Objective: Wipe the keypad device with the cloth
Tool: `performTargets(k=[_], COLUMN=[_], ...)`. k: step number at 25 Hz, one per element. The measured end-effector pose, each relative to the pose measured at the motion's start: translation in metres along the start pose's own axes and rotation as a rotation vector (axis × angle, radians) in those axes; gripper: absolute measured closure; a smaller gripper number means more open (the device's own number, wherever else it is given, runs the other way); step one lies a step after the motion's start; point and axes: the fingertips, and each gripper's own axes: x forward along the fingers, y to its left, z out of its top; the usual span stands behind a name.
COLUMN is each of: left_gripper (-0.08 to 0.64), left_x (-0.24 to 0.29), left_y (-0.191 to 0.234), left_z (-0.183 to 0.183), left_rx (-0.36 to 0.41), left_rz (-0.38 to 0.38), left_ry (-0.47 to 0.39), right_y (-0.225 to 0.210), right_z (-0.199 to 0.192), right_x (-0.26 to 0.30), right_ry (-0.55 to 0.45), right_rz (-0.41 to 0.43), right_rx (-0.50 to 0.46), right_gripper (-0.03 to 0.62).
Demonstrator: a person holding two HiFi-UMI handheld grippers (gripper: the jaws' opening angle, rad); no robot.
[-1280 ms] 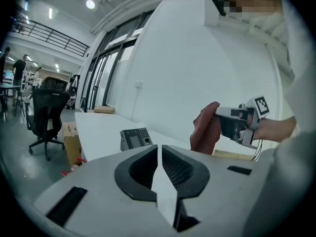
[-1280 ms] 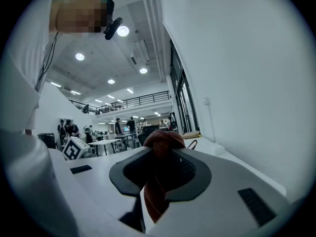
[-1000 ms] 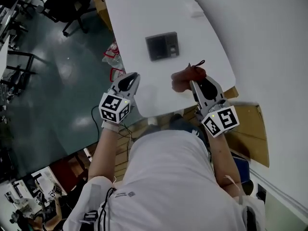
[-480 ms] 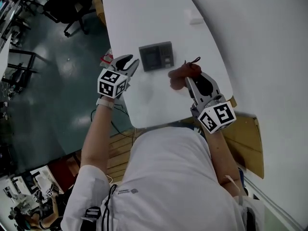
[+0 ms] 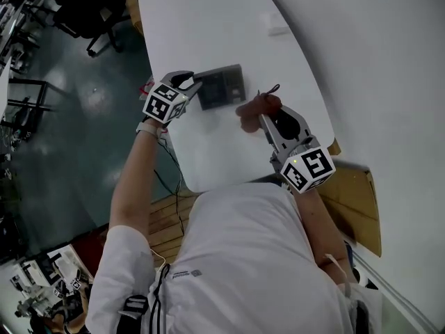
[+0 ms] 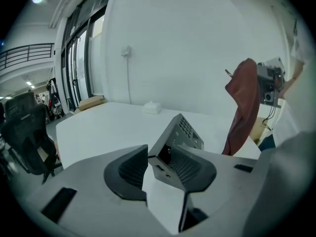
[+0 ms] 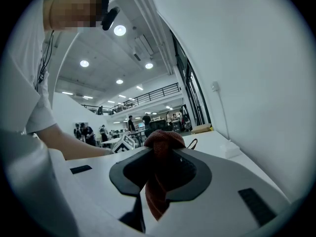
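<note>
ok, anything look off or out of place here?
Nothing stands out. The keypad device sits on the table; the left gripper has jaws that have just been opening, with its corner between them. The cloth hangs bunched in the right gripper, jaws shut. No spills.

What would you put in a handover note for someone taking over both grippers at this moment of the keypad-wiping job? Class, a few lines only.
Left gripper: open, its jaws have just been opening. A corner of the keypad device stands between them, not clamped.
Right gripper: shut on the reddish-brown cloth, held just right of the device, not on it.
The device lies on the white table.
Done: cloth in grip.
Left: probably steady the device, then wipe it.
</note>
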Motion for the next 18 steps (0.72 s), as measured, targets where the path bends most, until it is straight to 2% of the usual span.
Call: performTargets(k=[10,18], left_gripper=[0.430,0.453], left_x=[0.002,-0.012], left_y=[-0.003,-0.040], left_z=[0.005,0.002], left_rx=[0.043,0.033], left_rz=[-0.050,-0.102], left_ry=[0.047,0.065], right_y=[0.002,0.001], right_z=[-0.007,-0.012], right_x=[0.007,0.009], right_ry=[0.019,0.045], right_rz=[0.014,0.043], right_rx=[0.023,0.033], right_gripper=[0.511,0.511])
